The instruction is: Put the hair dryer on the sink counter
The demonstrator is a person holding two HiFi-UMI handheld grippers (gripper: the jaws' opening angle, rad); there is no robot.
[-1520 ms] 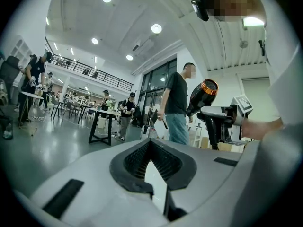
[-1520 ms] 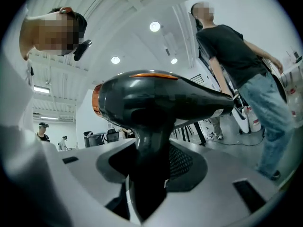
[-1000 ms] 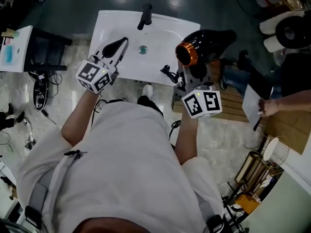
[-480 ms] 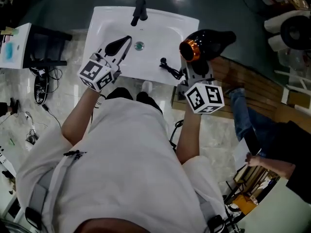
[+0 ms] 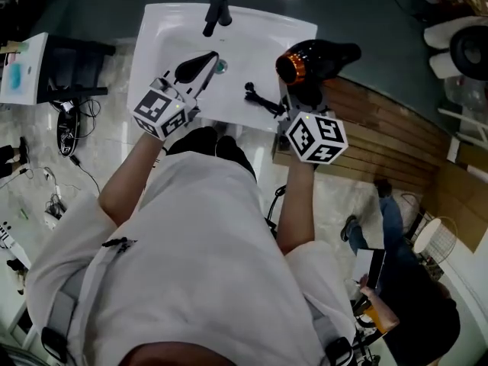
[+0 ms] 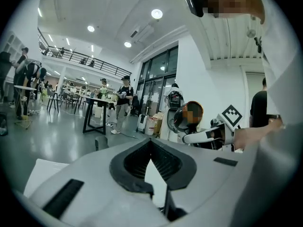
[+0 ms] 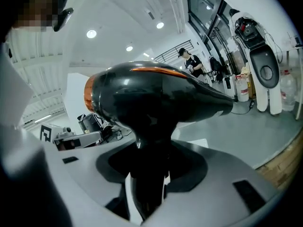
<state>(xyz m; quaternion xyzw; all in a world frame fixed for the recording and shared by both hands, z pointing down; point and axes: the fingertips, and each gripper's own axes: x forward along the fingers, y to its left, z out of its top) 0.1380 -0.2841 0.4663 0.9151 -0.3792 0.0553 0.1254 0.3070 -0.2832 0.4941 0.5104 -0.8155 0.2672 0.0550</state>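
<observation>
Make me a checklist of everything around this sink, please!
Surface: white sink with a black faucet; the counter rim is bare.
Job's things: black hair dryer with an orange ring, held over the sink's right edge, not yet set down.
Clutter: nothing seen on the sink.
Grippers: right gripper is closed on the hair dryer's handle; left gripper is over the basin, jaws together, holding nothing.
Cables: the dryer's black cord dangles over the sink's front; loose floor cables lie at the left.
Surroundings: wooden platform at the right, a person at the lower right.
</observation>
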